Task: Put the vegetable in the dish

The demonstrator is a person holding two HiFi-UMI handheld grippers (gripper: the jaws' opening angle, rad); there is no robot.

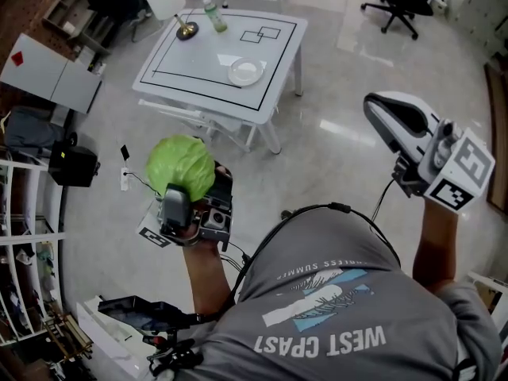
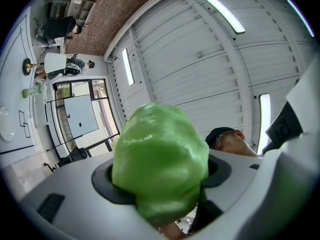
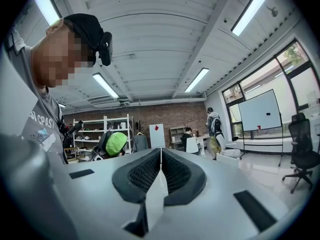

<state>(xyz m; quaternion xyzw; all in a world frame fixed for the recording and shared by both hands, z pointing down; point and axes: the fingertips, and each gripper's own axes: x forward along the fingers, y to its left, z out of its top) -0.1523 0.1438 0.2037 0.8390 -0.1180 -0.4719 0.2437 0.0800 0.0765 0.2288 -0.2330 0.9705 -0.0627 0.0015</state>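
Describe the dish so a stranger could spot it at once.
Find the white table with black outlines at the head view's top. The dish lies inside the big outline, near its closer edge. Unlike the green bottle, it is round, white and flat.

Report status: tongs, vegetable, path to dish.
Left tongs shut on green cabbage, held up. Right tongs shut, empty. Dish sits bare on white table ahead, not yet reached. No obstacle seen between.

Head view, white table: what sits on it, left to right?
small round-based stand → green bottle → white dish. The taped rectangles overlap the dish's span sideways, so they are left out of the order.
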